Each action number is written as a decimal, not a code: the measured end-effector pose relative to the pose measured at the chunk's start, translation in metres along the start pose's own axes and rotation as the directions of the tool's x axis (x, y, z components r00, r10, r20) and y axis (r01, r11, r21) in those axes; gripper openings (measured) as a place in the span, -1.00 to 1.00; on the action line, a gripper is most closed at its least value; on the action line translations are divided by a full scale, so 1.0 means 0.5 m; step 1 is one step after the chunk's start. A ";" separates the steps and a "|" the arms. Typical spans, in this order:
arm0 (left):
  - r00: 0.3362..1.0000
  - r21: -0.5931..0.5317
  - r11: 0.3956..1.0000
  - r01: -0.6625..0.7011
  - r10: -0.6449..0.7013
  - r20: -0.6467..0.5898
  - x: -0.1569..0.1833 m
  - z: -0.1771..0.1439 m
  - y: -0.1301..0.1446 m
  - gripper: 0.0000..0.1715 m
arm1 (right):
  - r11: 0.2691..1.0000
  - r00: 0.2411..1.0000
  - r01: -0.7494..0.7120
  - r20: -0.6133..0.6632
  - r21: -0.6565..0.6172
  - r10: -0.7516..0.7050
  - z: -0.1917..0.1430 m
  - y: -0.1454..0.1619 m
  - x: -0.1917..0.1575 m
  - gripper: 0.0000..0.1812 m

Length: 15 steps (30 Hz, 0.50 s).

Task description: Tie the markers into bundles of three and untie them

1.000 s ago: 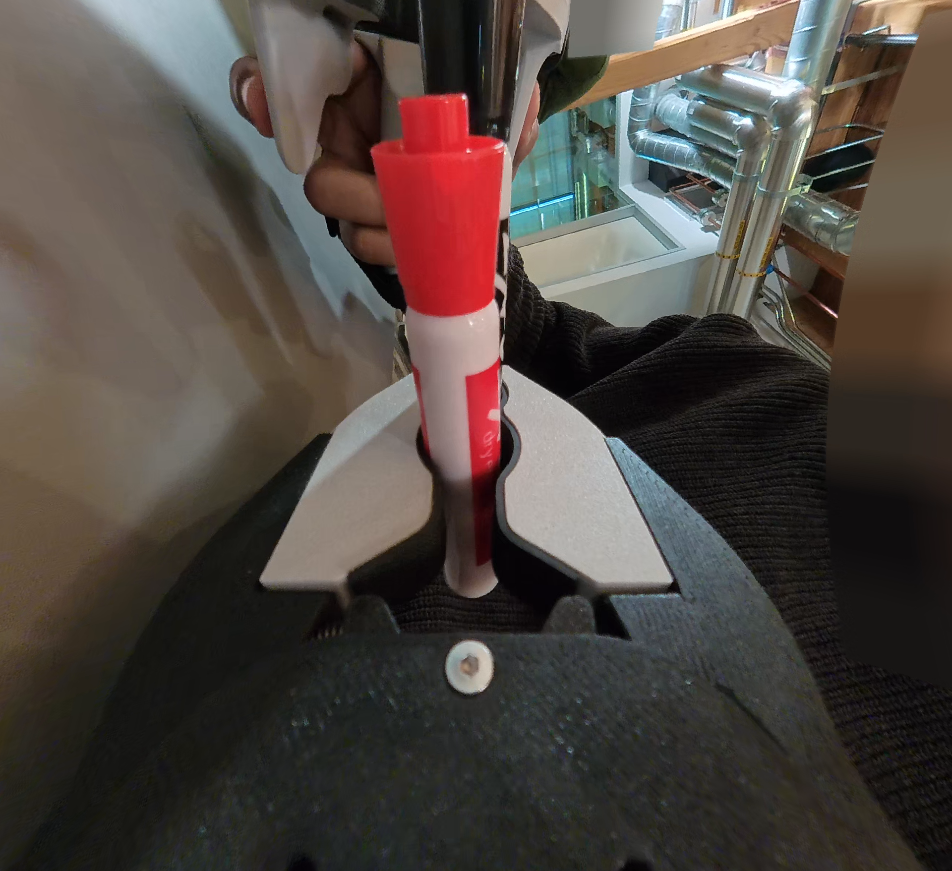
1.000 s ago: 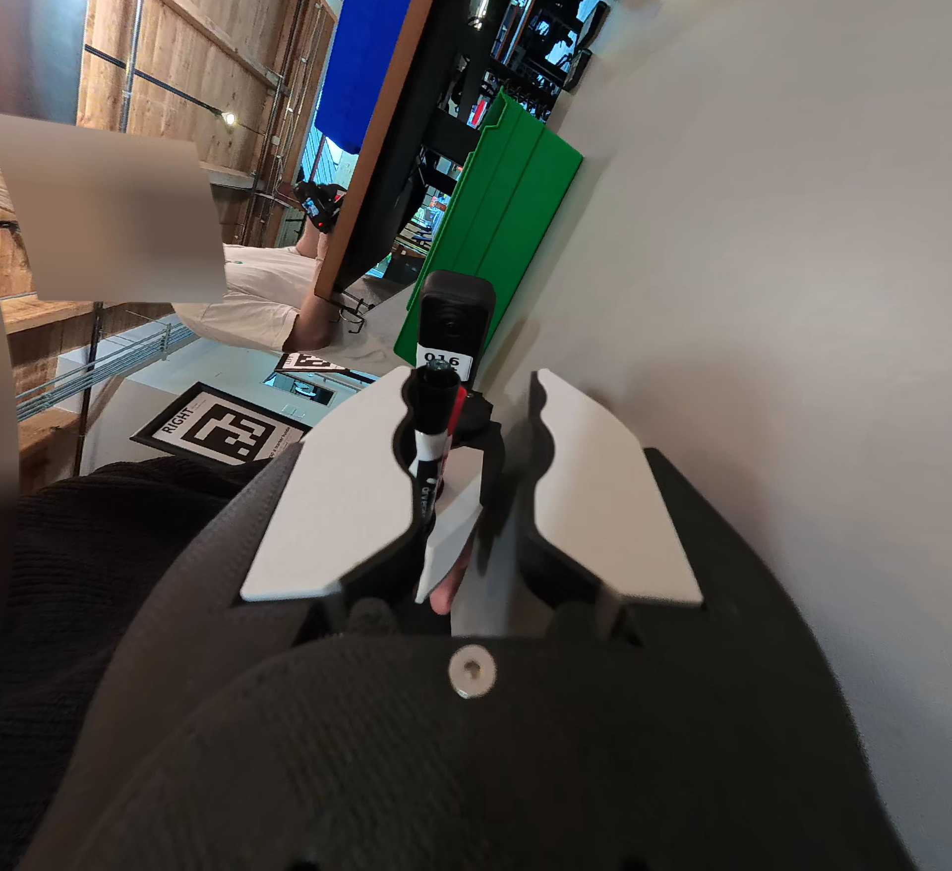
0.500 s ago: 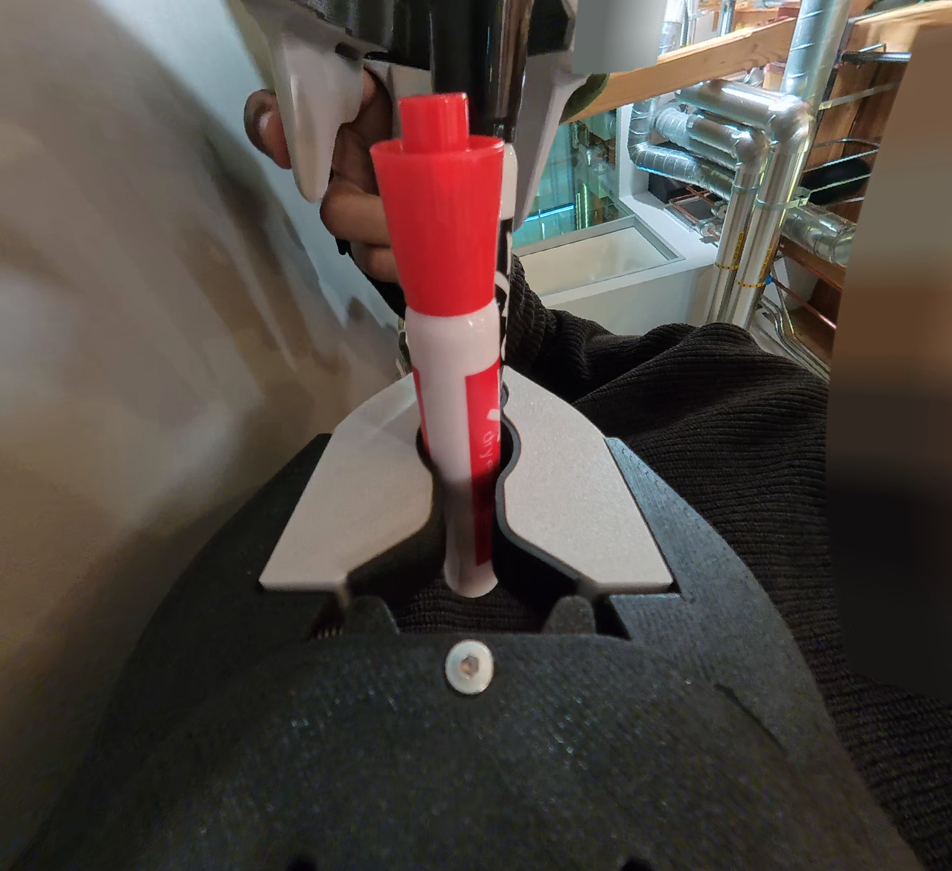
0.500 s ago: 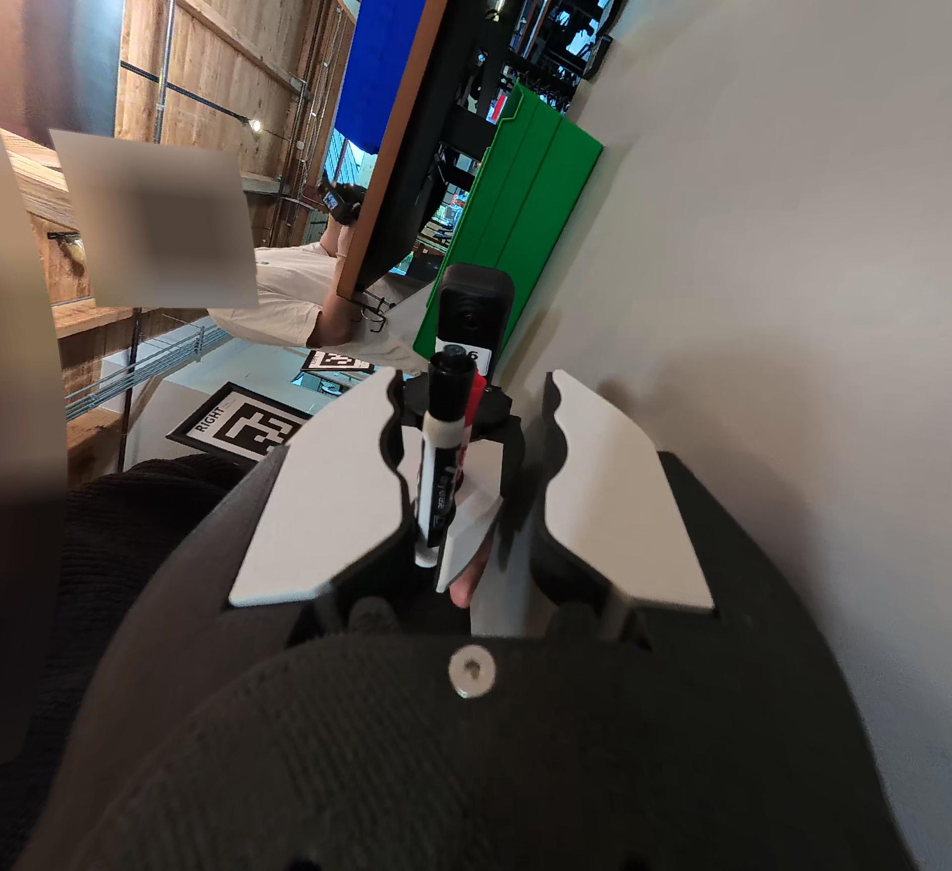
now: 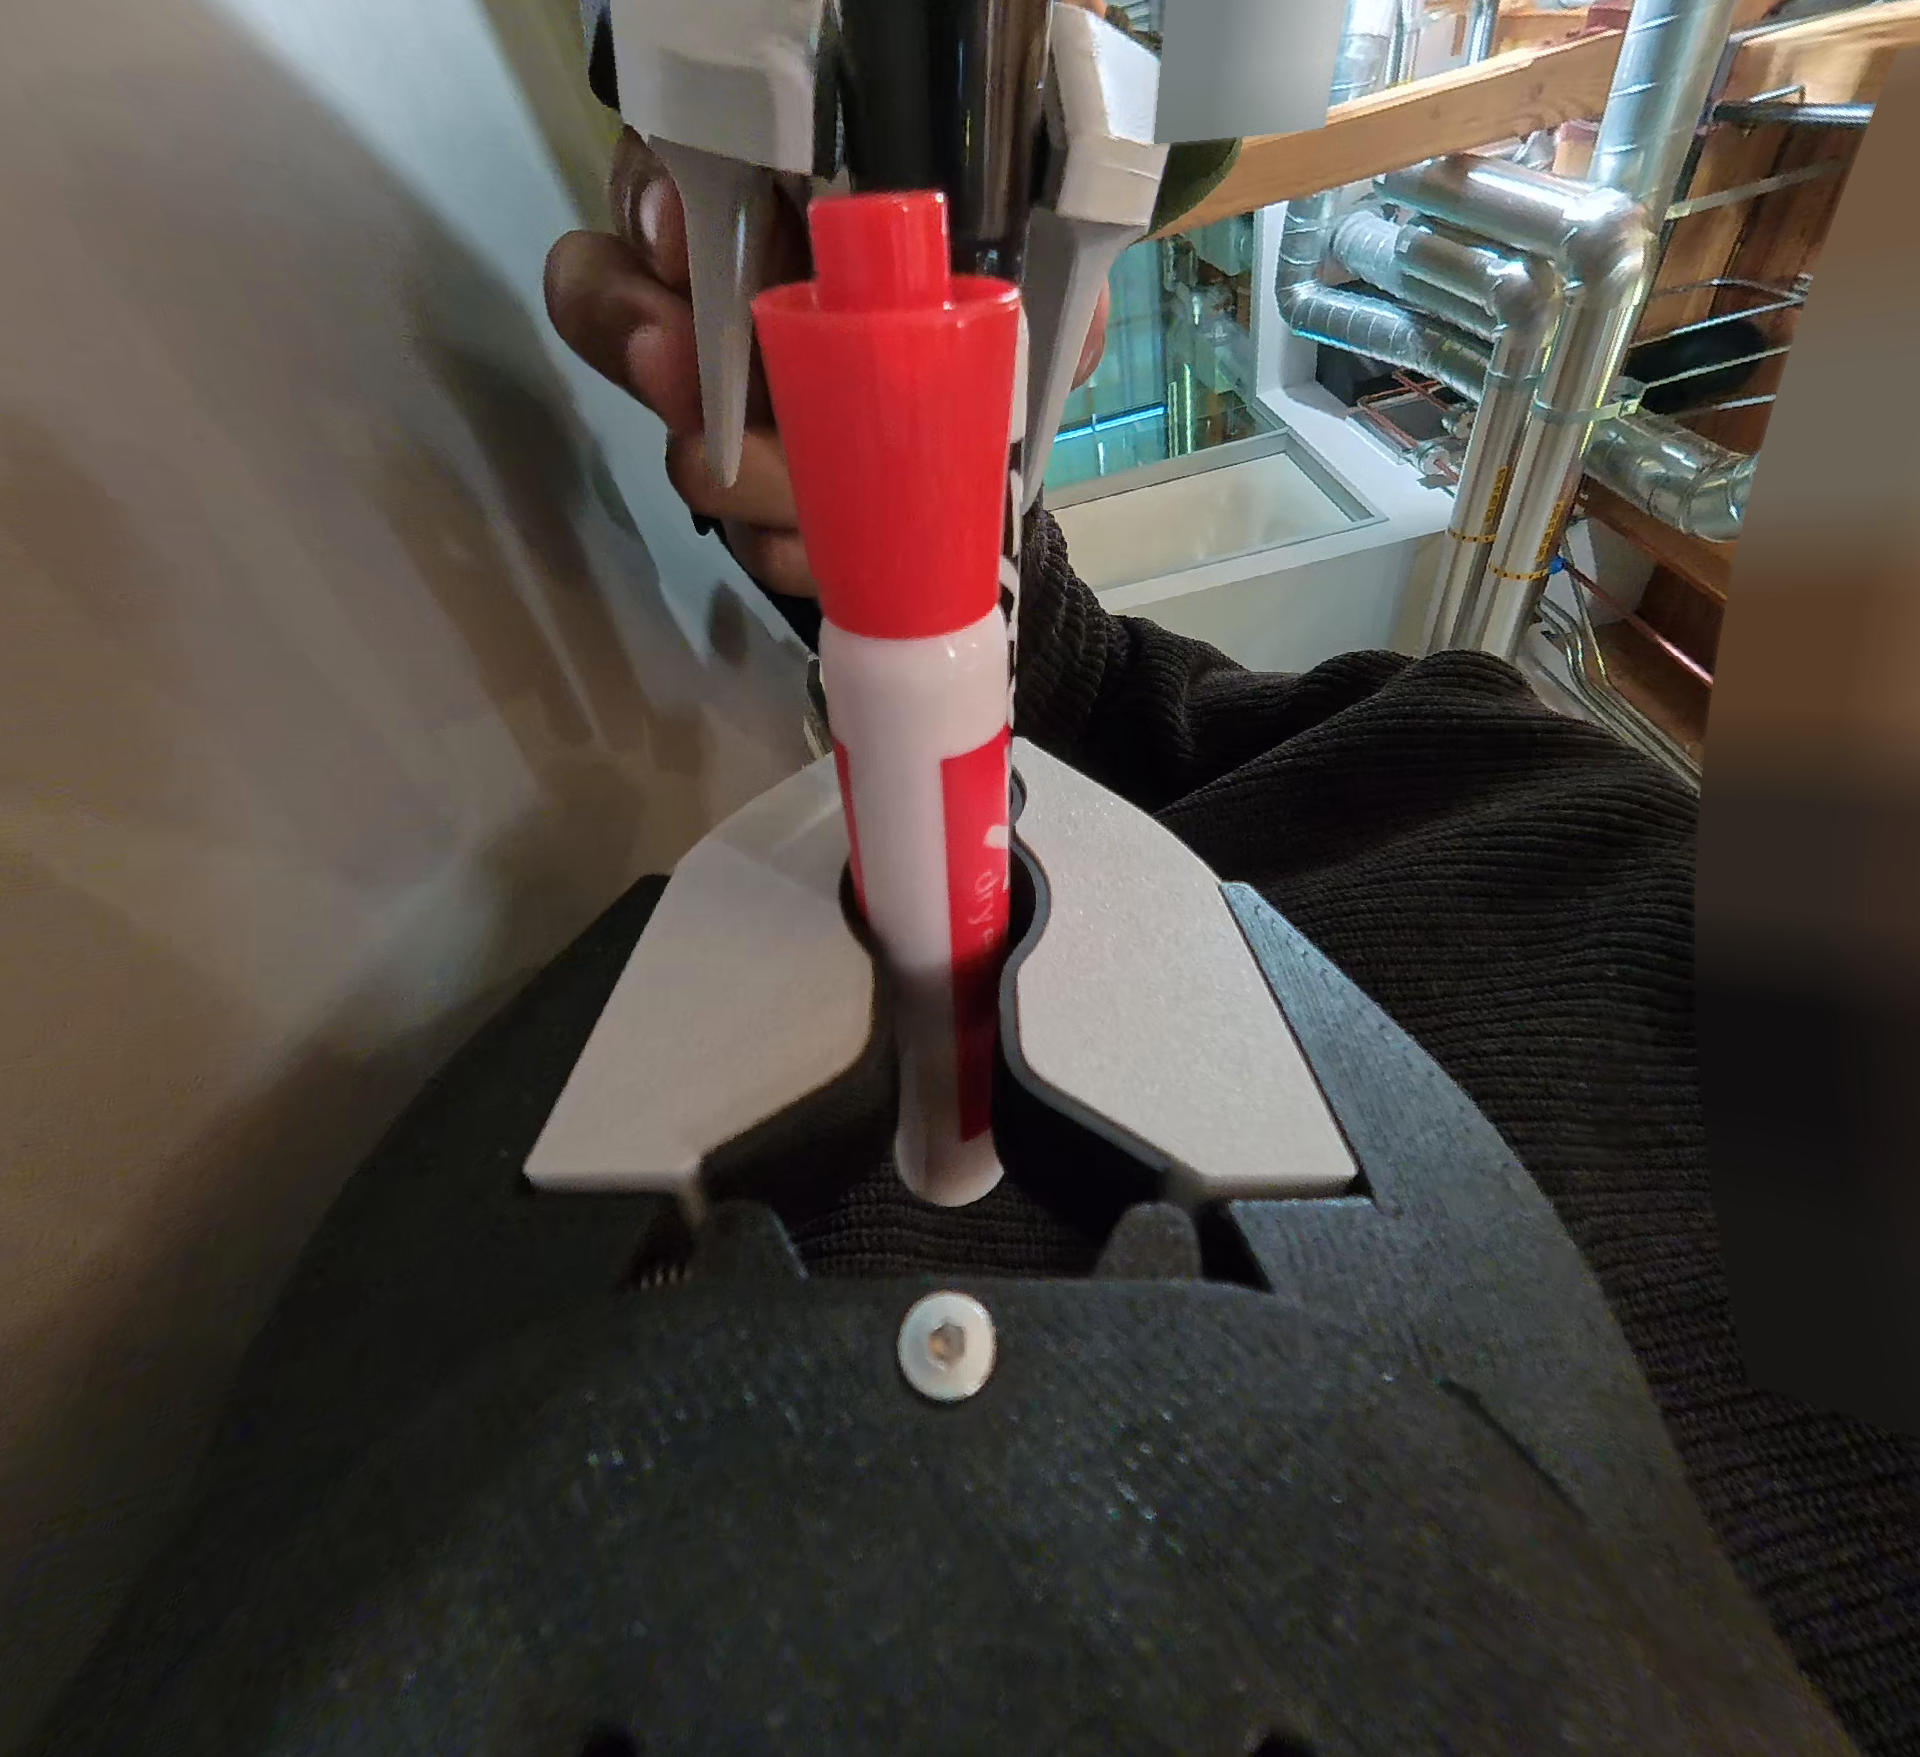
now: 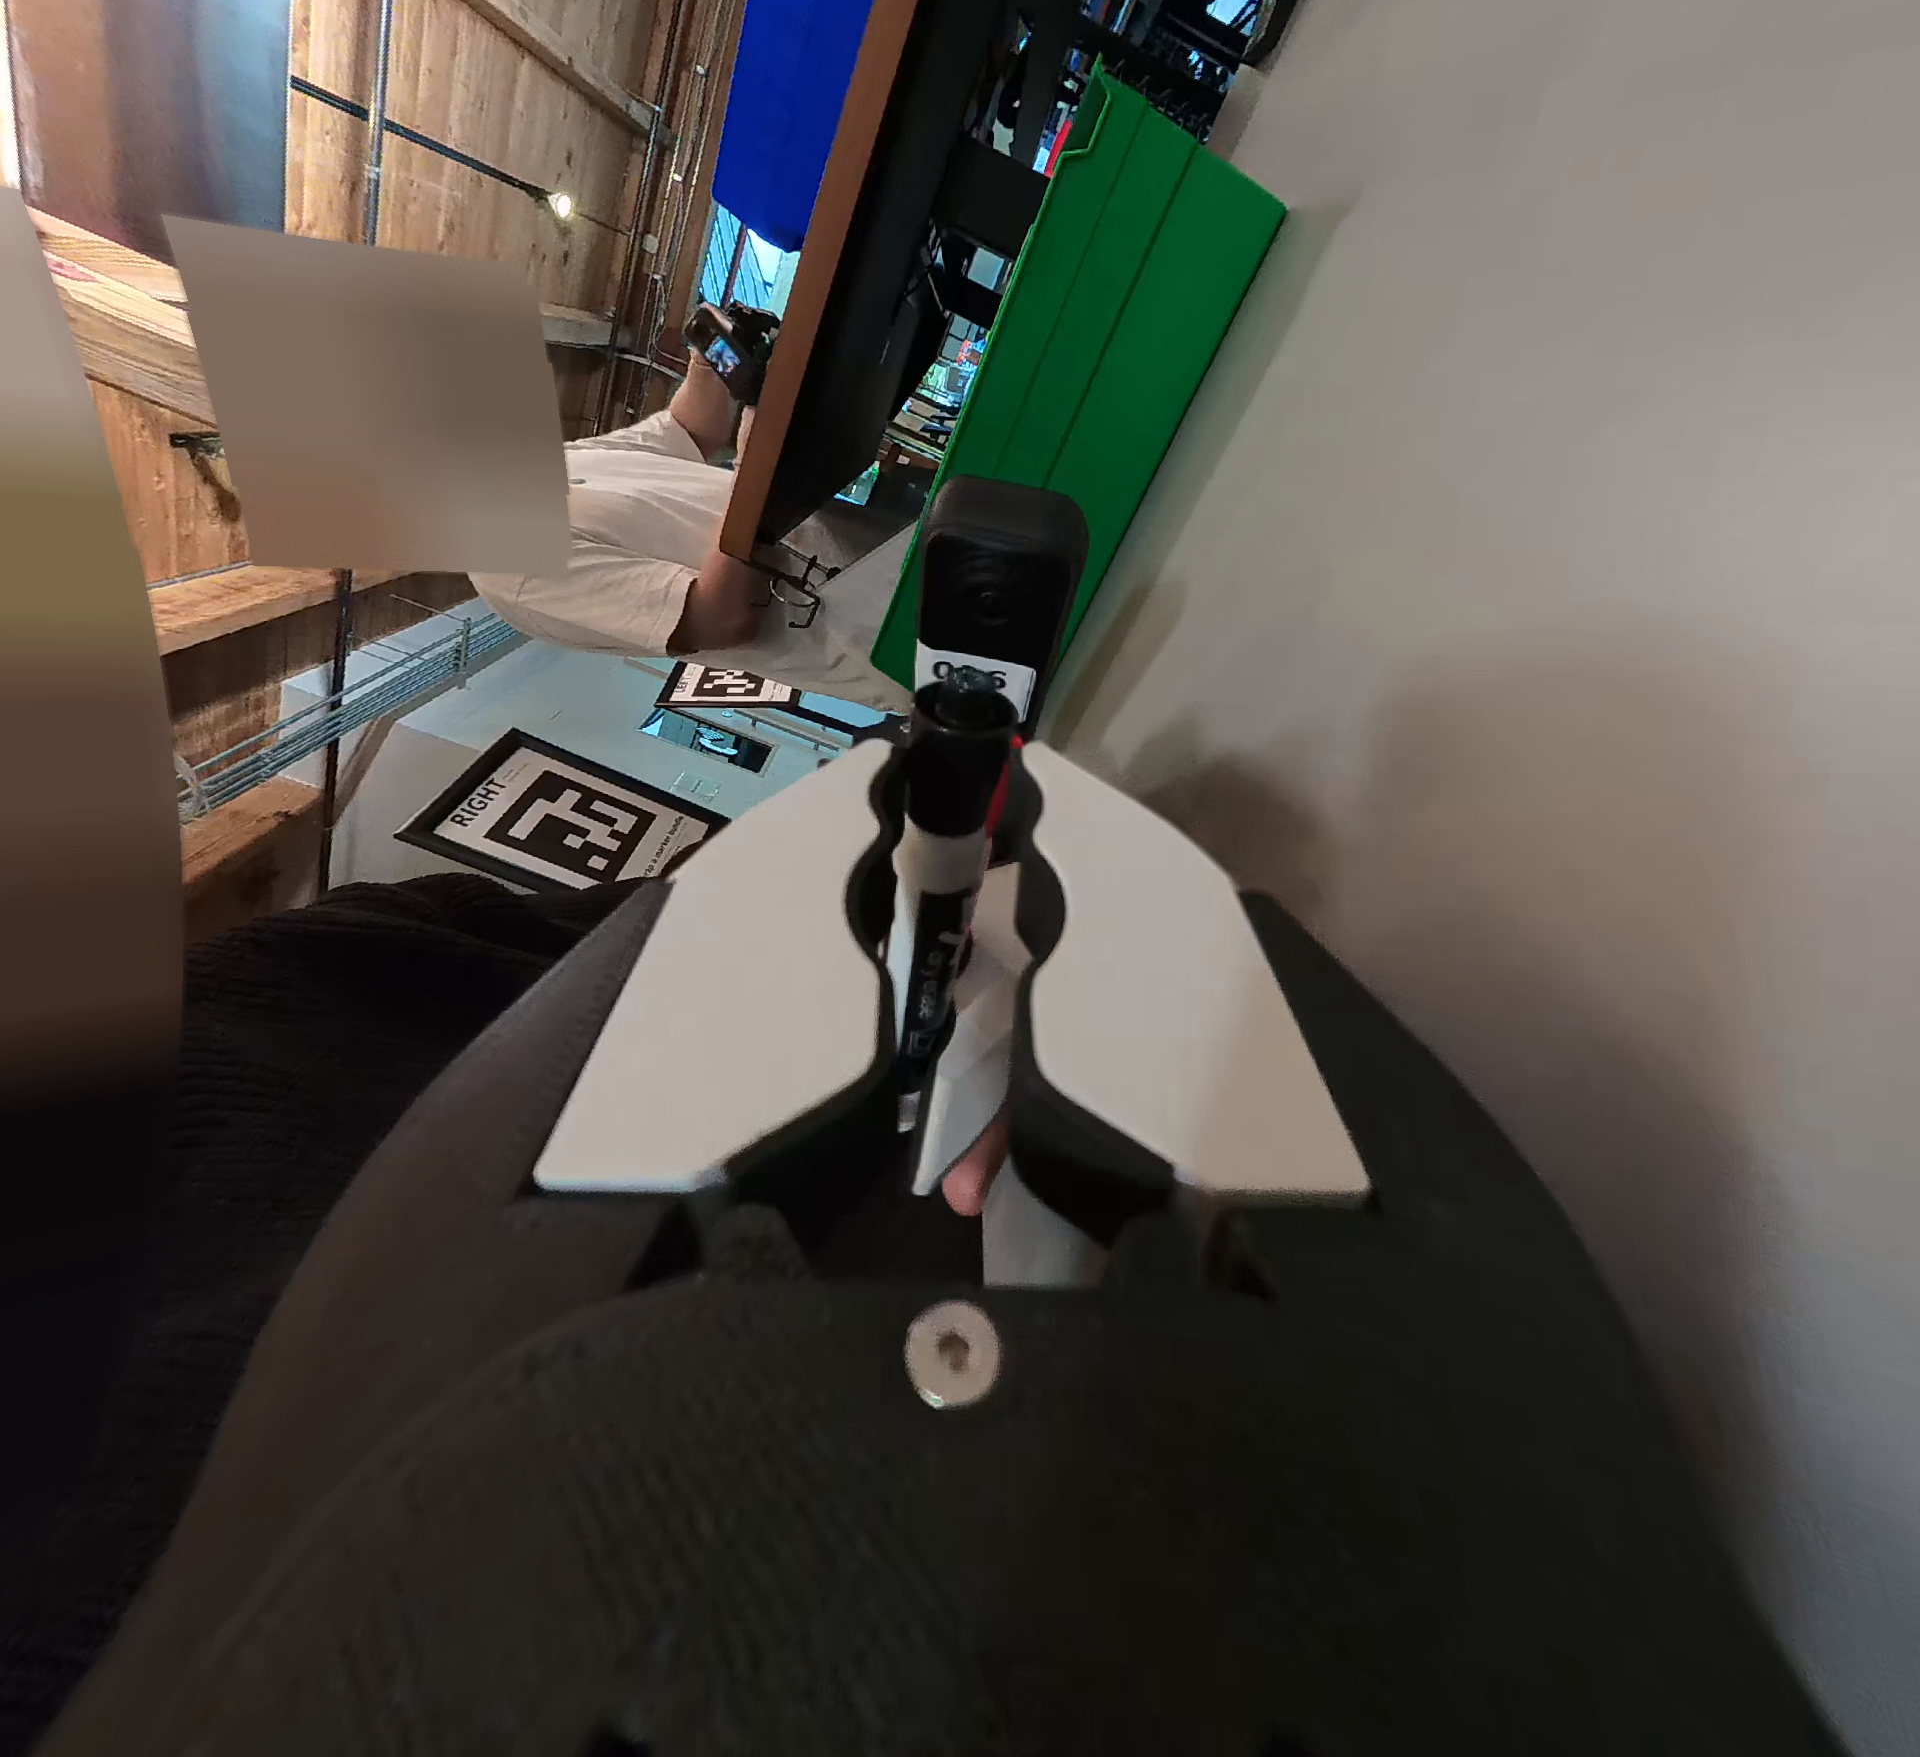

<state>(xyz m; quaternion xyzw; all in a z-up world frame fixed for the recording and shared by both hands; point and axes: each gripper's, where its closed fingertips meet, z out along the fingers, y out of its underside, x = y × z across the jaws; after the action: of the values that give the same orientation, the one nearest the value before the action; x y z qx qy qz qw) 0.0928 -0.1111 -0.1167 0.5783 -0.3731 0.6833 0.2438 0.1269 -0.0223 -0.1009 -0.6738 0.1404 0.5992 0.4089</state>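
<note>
Markers: red (image 5: 902, 564) in L hand-held gripper (image 5: 935, 938); black (image 6: 935, 886) in R (image 6: 956, 876).

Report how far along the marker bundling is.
Done: nothing tied; no band or third marker shows. In hand: left gripper shut on the red marker, right gripper closing around the black marker beside it. Left: add a third, tie, then untie.

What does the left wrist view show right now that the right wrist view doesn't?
Only the left wrist view: the red marker full length, shut in the left hand-held gripper, silver ducts behind. Only the right wrist view: a green bin, a printed tag and a person in a white shirt. Both: the black marker between the right hand-held gripper's closing fingers, and the white table.
</note>
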 end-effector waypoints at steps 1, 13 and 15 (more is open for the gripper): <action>1.000 0.000 1.000 -0.002 0.002 0.001 0.000 0.000 0.000 -0.83 | 1.000 1.000 0.002 -0.002 -0.001 -0.002 0.000 0.000 0.000 -0.79; 1.000 0.023 1.000 0.000 0.000 -0.009 0.003 -0.003 -0.007 -0.84 | 1.000 1.000 -0.012 0.017 0.017 0.012 0.000 -0.003 -0.004 -0.80; 1.000 0.029 1.000 0.001 -0.001 -0.007 0.002 -0.005 -0.009 -0.84 | 1.000 1.000 -0.015 0.018 0.014 0.015 0.002 0.000 -0.004 -0.80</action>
<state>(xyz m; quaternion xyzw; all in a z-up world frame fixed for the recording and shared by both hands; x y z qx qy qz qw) 0.0947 -0.1065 -0.1148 0.5796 -0.3620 0.6905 0.2371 0.1259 -0.0221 -0.0988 -0.6645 0.1461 0.6071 0.4105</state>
